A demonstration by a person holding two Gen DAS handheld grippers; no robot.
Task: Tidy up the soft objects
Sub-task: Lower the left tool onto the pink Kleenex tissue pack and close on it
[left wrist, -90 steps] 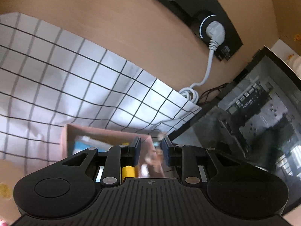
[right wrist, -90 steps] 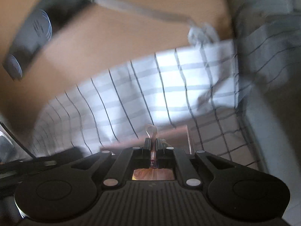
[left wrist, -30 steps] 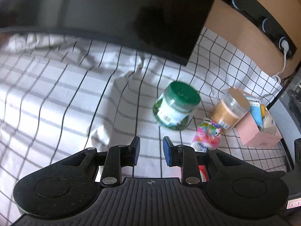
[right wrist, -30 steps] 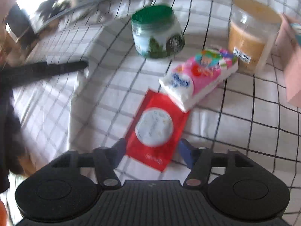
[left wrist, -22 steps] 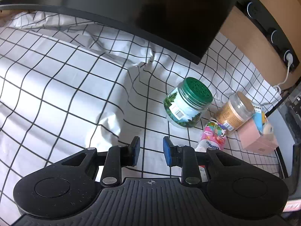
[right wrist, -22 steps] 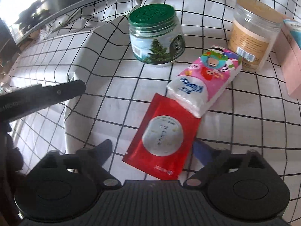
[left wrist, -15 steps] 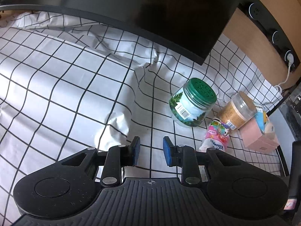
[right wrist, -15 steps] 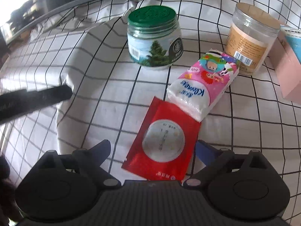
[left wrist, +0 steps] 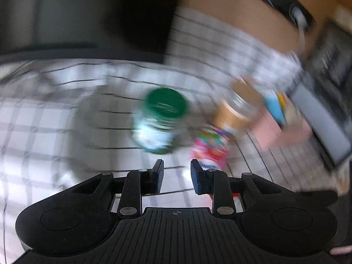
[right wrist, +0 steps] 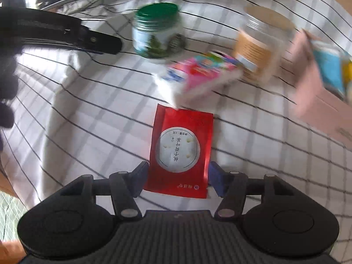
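Observation:
A flat red sachet (right wrist: 180, 151) with a white round label lies on the checked cloth, its near end between the open fingers of my right gripper (right wrist: 177, 176). A pink tissue pack (right wrist: 198, 76) lies just beyond it and also shows in the left wrist view (left wrist: 209, 147). My left gripper (left wrist: 176, 176) is open and empty, low over the cloth in front of the green-lidded jar (left wrist: 161, 118). A pink box (right wrist: 316, 92) with soft items stands at the right.
A green-lidded jar (right wrist: 157, 33) and a clear jar with tan contents (right wrist: 257, 44) stand behind the tissue pack. The left gripper's body (right wrist: 61, 33) reaches in from the left. A dark monitor (left wrist: 88, 15) and a power strip (left wrist: 286, 6) lie at the back.
My right gripper has moved forward and down so its open fingers flank the red sachet. My left gripper has swung right toward the jars; both views are blurred.

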